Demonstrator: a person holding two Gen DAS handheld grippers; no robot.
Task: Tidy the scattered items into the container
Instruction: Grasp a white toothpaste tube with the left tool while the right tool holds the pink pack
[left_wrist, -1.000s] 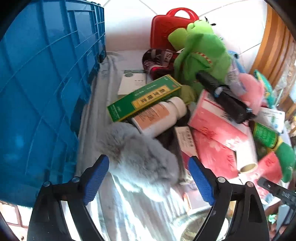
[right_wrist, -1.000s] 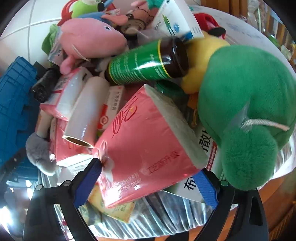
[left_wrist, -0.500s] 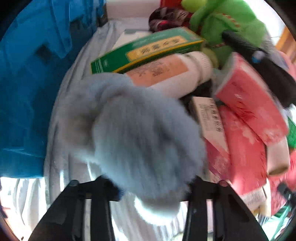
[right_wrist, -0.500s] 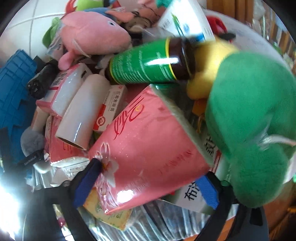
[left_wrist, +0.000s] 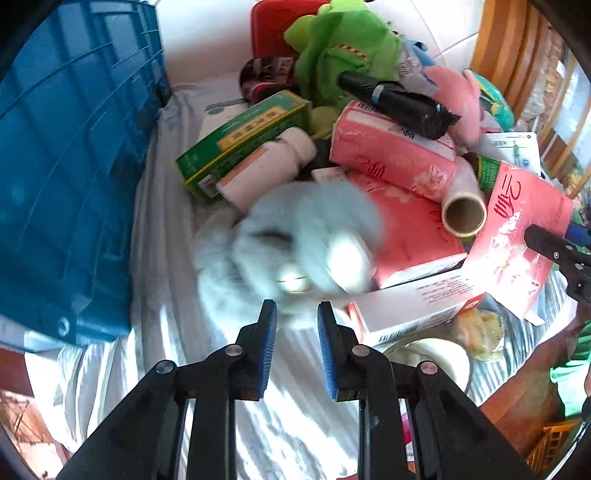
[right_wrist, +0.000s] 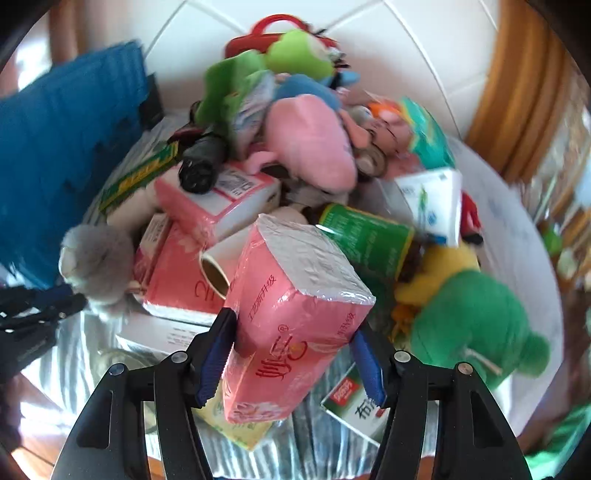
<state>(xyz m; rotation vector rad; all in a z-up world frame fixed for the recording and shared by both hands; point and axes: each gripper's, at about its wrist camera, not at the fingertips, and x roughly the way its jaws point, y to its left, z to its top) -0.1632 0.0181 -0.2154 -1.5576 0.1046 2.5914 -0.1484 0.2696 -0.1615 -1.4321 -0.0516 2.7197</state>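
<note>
the left gripper is closing, pads nipping the edge of a grey fur ball beside the blue crate. the right gripper is closing, pinching a pink tissue pack lifted above the pile.

A grey fluffy plush sits just ahead of the left fingers, its fur caught between their tips. A pink tissue pack stands tilted between the right fingers, which close on its lower end. The blue crate stands left of the left fingers.
</note>
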